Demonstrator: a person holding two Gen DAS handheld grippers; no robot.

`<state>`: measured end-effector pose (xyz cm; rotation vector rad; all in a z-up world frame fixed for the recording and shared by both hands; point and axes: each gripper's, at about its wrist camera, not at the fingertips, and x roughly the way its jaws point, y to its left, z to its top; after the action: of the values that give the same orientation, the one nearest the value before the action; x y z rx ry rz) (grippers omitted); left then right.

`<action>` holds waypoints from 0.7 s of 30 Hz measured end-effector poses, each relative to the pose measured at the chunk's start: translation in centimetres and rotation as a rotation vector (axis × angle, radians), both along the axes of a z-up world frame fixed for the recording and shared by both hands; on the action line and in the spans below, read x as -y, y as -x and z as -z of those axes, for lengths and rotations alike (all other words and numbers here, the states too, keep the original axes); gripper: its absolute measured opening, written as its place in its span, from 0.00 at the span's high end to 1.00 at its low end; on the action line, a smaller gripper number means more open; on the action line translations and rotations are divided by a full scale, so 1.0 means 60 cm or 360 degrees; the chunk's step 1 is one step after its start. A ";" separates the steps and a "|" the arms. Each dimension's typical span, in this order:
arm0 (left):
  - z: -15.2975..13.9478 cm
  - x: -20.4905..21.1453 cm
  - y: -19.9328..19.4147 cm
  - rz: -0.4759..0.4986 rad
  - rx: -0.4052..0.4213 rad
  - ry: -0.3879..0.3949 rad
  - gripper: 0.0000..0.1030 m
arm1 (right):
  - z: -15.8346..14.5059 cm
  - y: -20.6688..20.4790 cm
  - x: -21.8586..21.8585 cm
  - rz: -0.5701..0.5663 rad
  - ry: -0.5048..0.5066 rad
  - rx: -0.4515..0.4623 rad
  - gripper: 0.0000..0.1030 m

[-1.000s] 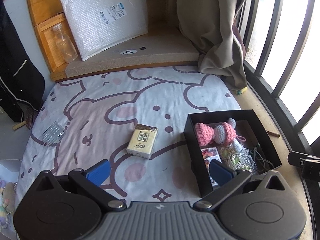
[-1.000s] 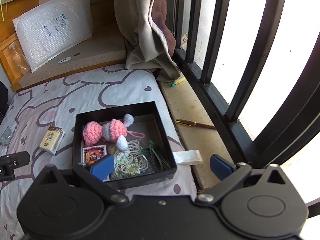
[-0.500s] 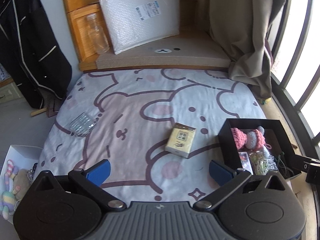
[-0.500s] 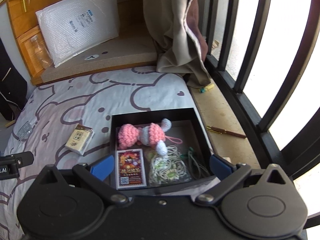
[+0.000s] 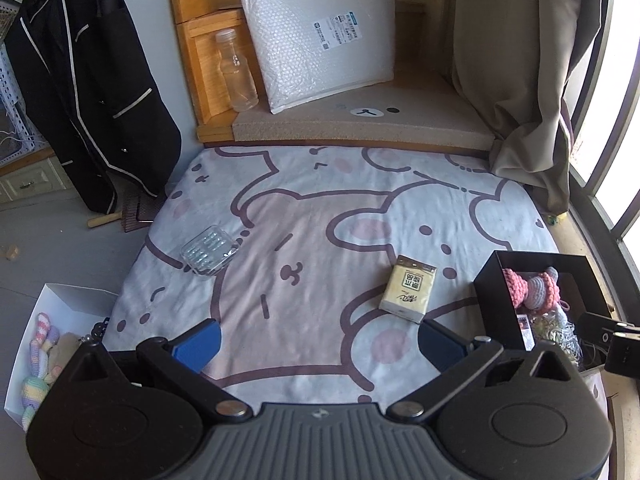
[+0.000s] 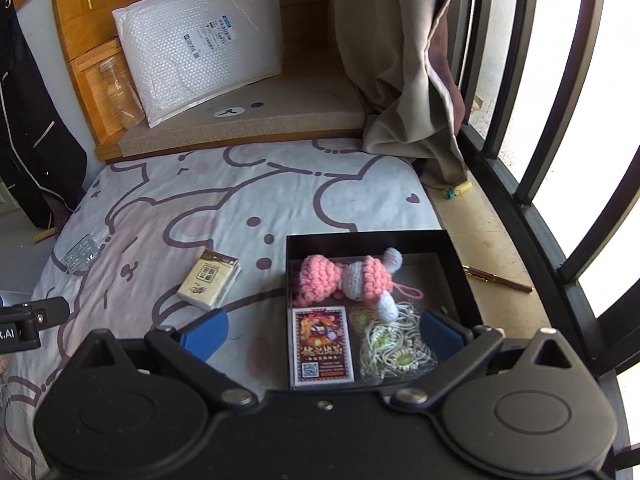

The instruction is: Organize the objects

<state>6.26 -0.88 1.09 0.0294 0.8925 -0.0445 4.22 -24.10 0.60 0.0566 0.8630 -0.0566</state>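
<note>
Since the earlier frames both views are swinging leftward: the black box [image 5: 489, 280] is now sitting at the right edge of the left wrist view, and the clear plastic case [image 5: 208, 250] is sitting further into frame. The left tool [image 5: 318, 340] is hovering over the bed [image 5: 320, 200] with its blue fingers spread wide, gripping nothing. The right tool [image 6: 320, 330] is likewise standing wide open and empty over the near part of the black box [image 6: 456, 256]. Inside the box are lying a pink crochet toy [image 6: 344, 278], a card deck [image 6: 322, 346] and a tangle of cords [image 6: 390, 350]. A beige tissue pack [image 5: 408, 294] is lying on the bedsheet just left of the box, apart from it.
</note>
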 end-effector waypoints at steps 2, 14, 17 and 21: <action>-0.001 -0.002 0.000 -0.0005 0.0006 -0.0004 0.00 | -0.001 -0.001 -0.005 -0.0009 0.0001 0.0006 0.00; -0.008 -0.013 -0.026 -0.0042 0.0038 -0.0010 0.00 | -0.006 -0.009 -0.019 -0.0031 0.0025 0.0025 0.00; -0.013 -0.026 -0.049 -0.0072 0.0054 -0.0020 0.00 | -0.010 -0.018 -0.024 -0.0036 0.0023 0.0035 0.00; -0.011 -0.046 -0.080 -0.0090 0.0060 -0.0026 0.00 | -0.013 -0.036 -0.032 -0.0053 -0.0037 0.0033 0.00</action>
<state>11.05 1.87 1.72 0.0204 0.8554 0.0160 6.40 -22.19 1.37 0.0646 0.8434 -0.0145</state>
